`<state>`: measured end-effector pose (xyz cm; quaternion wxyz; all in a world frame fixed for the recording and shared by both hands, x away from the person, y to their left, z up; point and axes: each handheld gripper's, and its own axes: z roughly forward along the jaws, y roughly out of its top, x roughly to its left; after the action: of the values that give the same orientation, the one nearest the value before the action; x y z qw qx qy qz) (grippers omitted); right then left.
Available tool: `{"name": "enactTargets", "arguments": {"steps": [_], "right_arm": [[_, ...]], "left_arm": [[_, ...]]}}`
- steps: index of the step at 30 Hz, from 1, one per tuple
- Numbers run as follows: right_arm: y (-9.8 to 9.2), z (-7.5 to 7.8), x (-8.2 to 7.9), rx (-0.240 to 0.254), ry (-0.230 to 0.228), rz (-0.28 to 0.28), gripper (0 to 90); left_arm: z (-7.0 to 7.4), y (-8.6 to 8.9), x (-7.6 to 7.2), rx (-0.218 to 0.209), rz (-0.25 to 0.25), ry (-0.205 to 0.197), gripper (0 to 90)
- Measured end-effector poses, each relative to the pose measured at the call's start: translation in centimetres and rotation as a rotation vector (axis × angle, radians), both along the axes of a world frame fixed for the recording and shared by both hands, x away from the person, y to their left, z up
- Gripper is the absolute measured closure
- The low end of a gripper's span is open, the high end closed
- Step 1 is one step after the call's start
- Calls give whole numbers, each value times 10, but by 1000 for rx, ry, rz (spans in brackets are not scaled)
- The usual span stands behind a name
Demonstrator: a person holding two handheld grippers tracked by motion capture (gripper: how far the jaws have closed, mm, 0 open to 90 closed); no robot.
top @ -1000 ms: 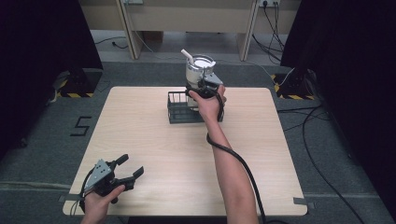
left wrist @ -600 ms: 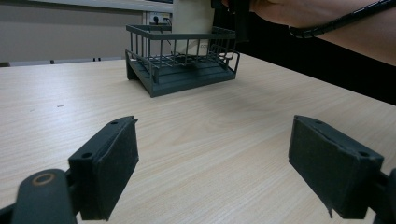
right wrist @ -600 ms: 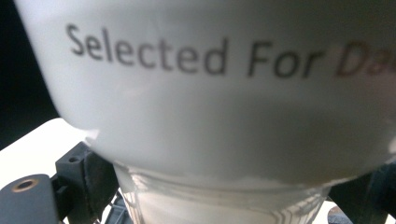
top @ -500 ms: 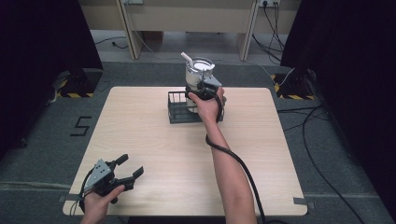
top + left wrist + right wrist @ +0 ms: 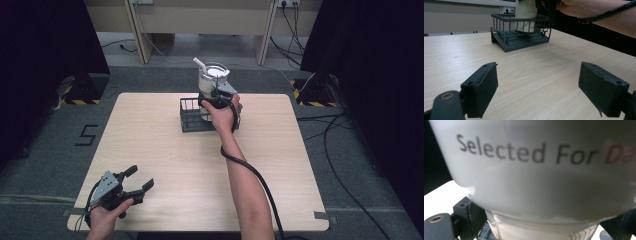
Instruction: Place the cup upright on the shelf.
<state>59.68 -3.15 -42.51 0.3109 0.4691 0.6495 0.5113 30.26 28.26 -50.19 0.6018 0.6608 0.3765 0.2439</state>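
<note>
White cup (image 5: 212, 82) with lid and angled white straw (image 5: 199, 63), upright, print "Selected For" on side, base inside dark wire basket (image 5: 190, 118). Basket at far centre of wooden surface (image 5: 150, 150). Right gripper (image 5: 216, 98) clamped on cup's side.

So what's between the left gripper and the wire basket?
Bare tabletop, per the left gripper view: nothing sits between the open left gripper and the basket.

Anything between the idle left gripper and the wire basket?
Nothing visible. Bare light wood table lies between the open left gripper and the dark wire basket. The right gripper is at the white cup with straw over the basket, its forearm above the basket's right.
</note>
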Motion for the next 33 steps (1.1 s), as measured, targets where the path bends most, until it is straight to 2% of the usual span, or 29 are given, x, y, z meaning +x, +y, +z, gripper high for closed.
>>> {"name": "enactTargets", "arguments": {"steps": [8, 14, 21, 33], "right_arm": [[0, -3, -2, 9, -16, -7, 96], [1, -4, -3, -5, -22, -4, 90], [6, -7, -6, -20, -32, 26, 77], [5, -11, -8, -4, -50, 17, 78]], "left_arm": [[0, -1, 0, -1, -1, 1, 152], [0, -2, 0, -1, -3, 0, 151], [0, -1, 0, 1, -2, -1, 151], [0, -1, 0, 1, -2, -2, 152]]}}
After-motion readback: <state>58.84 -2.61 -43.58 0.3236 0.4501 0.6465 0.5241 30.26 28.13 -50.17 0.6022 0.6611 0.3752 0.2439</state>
